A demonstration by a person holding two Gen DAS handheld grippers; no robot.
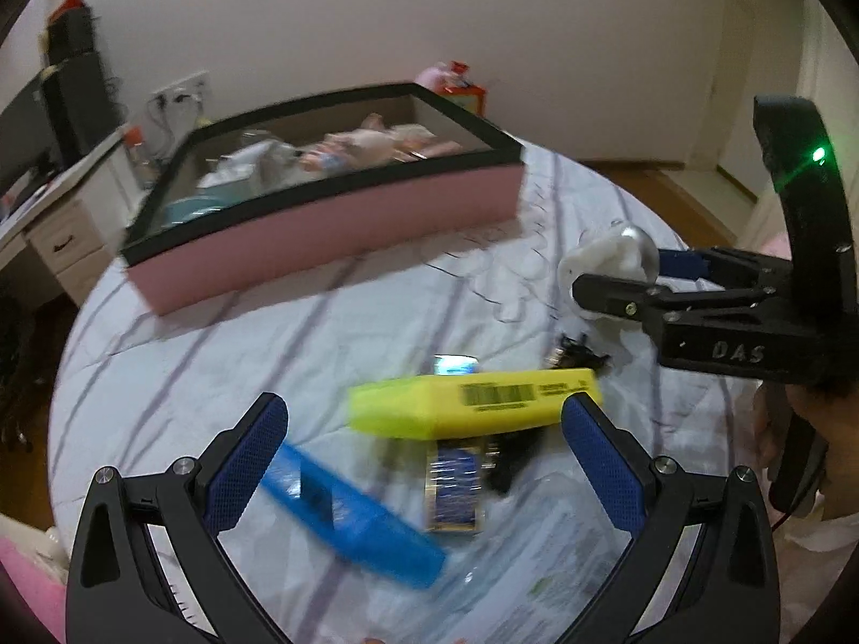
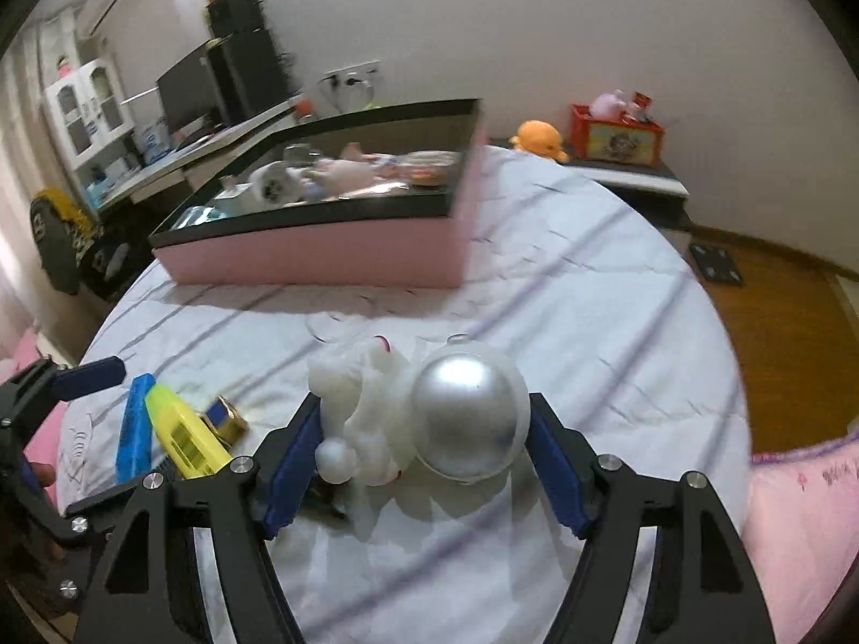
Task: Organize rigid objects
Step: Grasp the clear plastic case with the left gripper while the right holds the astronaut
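A white astronaut figure with a silver helmet (image 2: 424,418) sits between the pads of my right gripper (image 2: 424,456), which is shut on it; it also shows in the left wrist view (image 1: 606,263). My left gripper (image 1: 424,456) is open and empty above a yellow box (image 1: 472,402), a blue flat box (image 1: 349,515) and a small blue-and-gold box (image 1: 453,488) on the bed. The pink storage box with a black rim (image 1: 322,236) lies beyond, holding several toys; it shows in the right wrist view too (image 2: 322,252).
A small black object (image 1: 577,354) lies by the yellow box. A desk with a monitor (image 2: 193,91) stands behind the bed. An orange plush (image 2: 539,139) and a red toy box (image 2: 617,134) sit on a side table. Wooden floor (image 2: 784,333) lies to the right.
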